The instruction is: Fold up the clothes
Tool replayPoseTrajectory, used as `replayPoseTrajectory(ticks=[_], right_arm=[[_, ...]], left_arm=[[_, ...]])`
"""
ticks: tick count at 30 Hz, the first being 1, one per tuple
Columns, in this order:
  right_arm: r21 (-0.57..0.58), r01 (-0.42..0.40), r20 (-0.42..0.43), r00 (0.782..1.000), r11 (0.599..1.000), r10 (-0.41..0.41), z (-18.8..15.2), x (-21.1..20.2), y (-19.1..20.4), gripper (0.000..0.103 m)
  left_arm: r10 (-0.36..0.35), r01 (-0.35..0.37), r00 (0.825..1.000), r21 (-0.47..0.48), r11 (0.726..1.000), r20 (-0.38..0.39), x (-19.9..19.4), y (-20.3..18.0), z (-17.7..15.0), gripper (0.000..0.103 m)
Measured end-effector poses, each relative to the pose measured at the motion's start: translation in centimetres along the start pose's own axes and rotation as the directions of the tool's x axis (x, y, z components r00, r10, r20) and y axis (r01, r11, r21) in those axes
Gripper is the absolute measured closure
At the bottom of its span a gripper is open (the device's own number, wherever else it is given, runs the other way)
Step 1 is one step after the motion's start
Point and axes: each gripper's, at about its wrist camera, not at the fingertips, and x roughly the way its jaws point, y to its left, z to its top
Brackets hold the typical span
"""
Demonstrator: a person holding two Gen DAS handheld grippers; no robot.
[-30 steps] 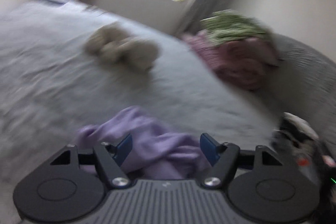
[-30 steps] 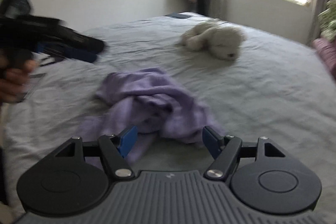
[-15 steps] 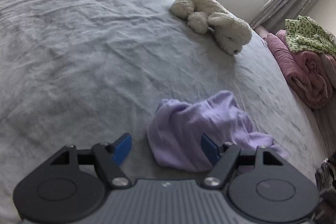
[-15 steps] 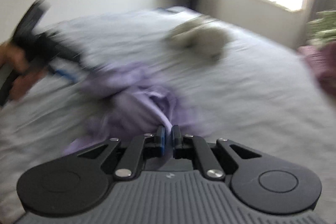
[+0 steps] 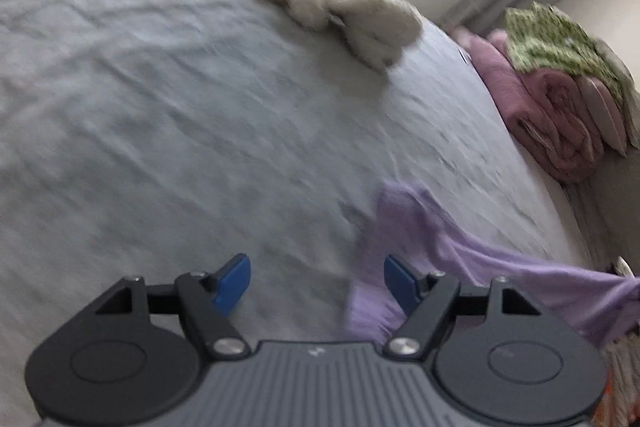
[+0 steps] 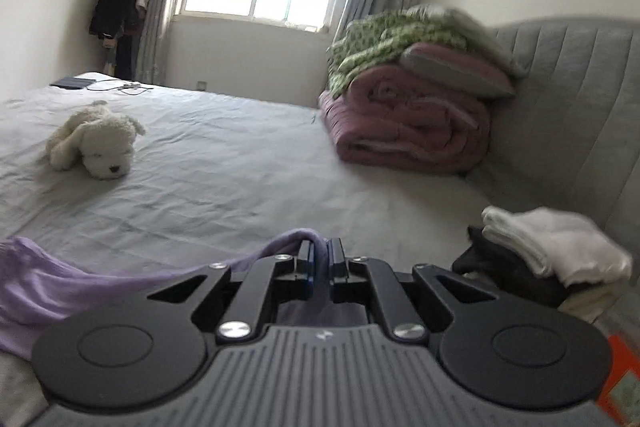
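A lilac garment lies on the grey bed sheet, stretched out toward the right edge of the left wrist view. My left gripper hangs open just above the sheet, its right blue pad next to the garment's near end, with only bare sheet between the pads. In the right wrist view my right gripper is shut on a fold of the lilac garment, which trails away to the lower left, lifted off the bed sheet.
A white plush dog lies mid-bed. Rolled pink quilts topped by a green blanket sit against the grey headboard. A stack of folded white and dark clothes rests at the right. A tablet and cable lie at the far corner.
My right gripper closed on the lilac garment and swung right and up, pulling the crumpled cloth out into a long strip. My left gripper sank toward the sheet beside the garment's other end.
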Motion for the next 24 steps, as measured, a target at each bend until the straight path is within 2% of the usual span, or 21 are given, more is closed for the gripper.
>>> replayPoseTrajectory(ticks=[3, 10, 13, 14, 15, 17, 20, 22, 24], right_arm=[[-0.019, -0.024, -0.032, 0.999, 1.0, 0.023, -0.3, 0.4, 0.0, 0.097], [0.005, -0.052, -0.072, 0.996, 0.999, 0.052, -0.1, 0.9, -0.2, 0.096], [0.027, -0.076, -0.109, 0.991, 0.997, 0.079, -0.3, 1.6, -0.6, 0.094], [0.037, -0.089, -0.122, 0.988, 0.995, 0.093, -0.3, 1.9, -0.7, 0.093], [0.043, -0.102, -0.129, 0.986, 0.994, 0.107, -0.4, 2.0, -0.8, 0.093], [0.042, -0.12, -0.133, 0.983, 0.992, 0.124, -0.4, 2.0, -0.7, 0.093], [0.028, -0.133, -0.128, 0.983, 0.991, 0.135, -0.5, 1.9, -0.6, 0.093], [0.029, -0.135, -0.128, 0.982, 0.99, 0.138, -0.5, 1.8, -0.7, 0.093], [0.029, -0.135, -0.133, 0.981, 0.99, 0.138, -0.6, 1.9, -0.9, 0.093]], left_arm=[[-0.029, 0.03, 0.999, 0.042, 0.999, -0.024, 0.3, -1.6, -0.8, 0.028], [0.008, -0.003, 0.997, 0.082, 0.997, -0.071, 1.4, -2.6, -2.0, 0.032], [0.043, -0.033, 0.997, 0.162, 0.986, -0.062, 1.7, -3.7, -2.8, 0.043], [0.044, -0.031, 0.997, 0.183, 0.983, -0.063, 1.8, -4.1, -2.9, 0.055], [0.044, -0.03, 0.997, 0.201, 0.979, -0.066, 1.9, -4.4, -3.1, 0.079], [0.047, -0.03, 0.996, 0.223, 0.974, -0.07, 2.1, -4.7, -3.1, 0.08], [0.021, -0.016, 1.0, 0.199, 0.98, -0.024, 1.0, -4.5, -2.3, 0.08], [-0.029, 0.021, 0.998, 0.154, 0.988, 0.05, -0.9, -3.8, -0.8, 0.08], [-0.06, 0.046, 0.988, 0.103, 0.994, 0.141, -3.1, -2.5, 0.7, 0.08]])
